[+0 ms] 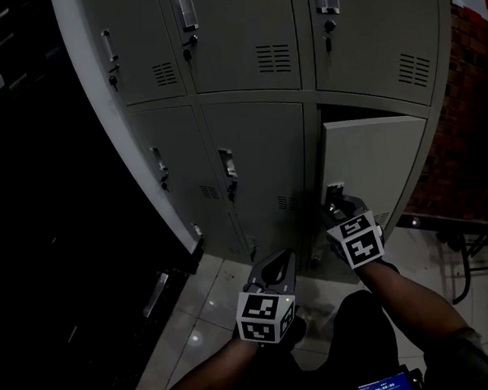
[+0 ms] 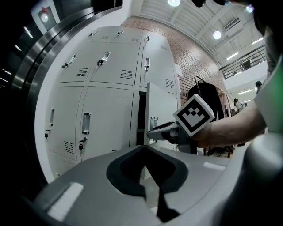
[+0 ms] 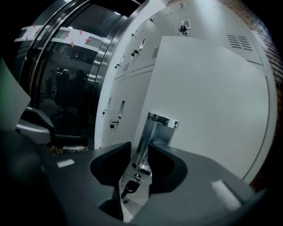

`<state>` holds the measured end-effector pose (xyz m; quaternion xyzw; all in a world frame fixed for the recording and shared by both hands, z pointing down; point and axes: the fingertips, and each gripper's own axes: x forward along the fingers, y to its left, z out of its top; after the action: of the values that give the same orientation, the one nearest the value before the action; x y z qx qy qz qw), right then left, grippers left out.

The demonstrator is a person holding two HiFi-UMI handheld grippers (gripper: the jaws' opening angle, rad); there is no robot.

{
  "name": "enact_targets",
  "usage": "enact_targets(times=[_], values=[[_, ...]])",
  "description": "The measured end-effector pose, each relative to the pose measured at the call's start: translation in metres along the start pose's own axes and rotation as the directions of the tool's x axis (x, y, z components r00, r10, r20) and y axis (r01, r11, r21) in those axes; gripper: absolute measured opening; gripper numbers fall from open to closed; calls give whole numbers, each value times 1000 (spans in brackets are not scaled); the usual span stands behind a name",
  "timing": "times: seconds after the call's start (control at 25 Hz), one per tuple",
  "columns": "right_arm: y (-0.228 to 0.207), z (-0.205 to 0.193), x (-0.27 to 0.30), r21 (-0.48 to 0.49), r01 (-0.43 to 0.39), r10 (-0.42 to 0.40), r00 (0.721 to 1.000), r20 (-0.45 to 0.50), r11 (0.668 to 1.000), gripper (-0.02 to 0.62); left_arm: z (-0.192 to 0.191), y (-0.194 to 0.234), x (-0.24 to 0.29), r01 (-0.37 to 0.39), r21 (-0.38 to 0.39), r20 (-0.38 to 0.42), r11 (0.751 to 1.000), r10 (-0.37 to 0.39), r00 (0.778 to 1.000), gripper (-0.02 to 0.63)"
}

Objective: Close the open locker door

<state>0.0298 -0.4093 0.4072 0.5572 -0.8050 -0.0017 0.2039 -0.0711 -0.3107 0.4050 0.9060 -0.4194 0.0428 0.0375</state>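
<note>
The grey locker bank point(image 1: 249, 148) has one door point(image 1: 374, 165) standing ajar at the lower right. My right gripper point(image 1: 336, 194) is at this door's front edge. In the right gripper view its jaws point(image 3: 139, 148) are closed on the metal handle plate point(image 3: 154, 132), with the key lock point(image 3: 129, 189) just below. The left gripper view shows the same door point(image 2: 160, 110) edge-on, with the right gripper point(image 2: 152, 132) at its handle. My left gripper point(image 1: 282, 256) hangs lower and nearer to me, off the lockers, with its jaws together and nothing between them.
Closed locker doors with handles and vents fill the bank to the left and above point(image 1: 234, 34). A dark curved metal frame point(image 1: 85, 158) runs along the left. A brick wall point(image 1: 470, 118) and a black metal stand point(image 1: 469, 234) are at the right. The floor is pale tile point(image 1: 202, 316).
</note>
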Motion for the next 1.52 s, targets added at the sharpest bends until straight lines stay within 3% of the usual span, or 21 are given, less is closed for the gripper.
enact_targets(times=[0.28, 0.56, 1.0, 1.52], values=[[-18, 4, 30, -2, 41, -41, 999, -11, 999, 111, 2, 20, 4, -30, 1, 8, 1000, 30, 1000, 2], [-45, -2, 51, 10, 93, -93, 995, -40, 996, 6, 3, 31, 8, -45, -14, 8, 999, 45, 999, 1], [-64, -6, 68, 52, 110, -107, 993, -57, 993, 6, -2, 32, 15, -38, -25, -4, 999, 38, 999, 2], [-64, -3, 73, 22, 112, -111, 993, -50, 993, 6, -1, 34, 19, -44, -21, -5, 999, 43, 999, 0]])
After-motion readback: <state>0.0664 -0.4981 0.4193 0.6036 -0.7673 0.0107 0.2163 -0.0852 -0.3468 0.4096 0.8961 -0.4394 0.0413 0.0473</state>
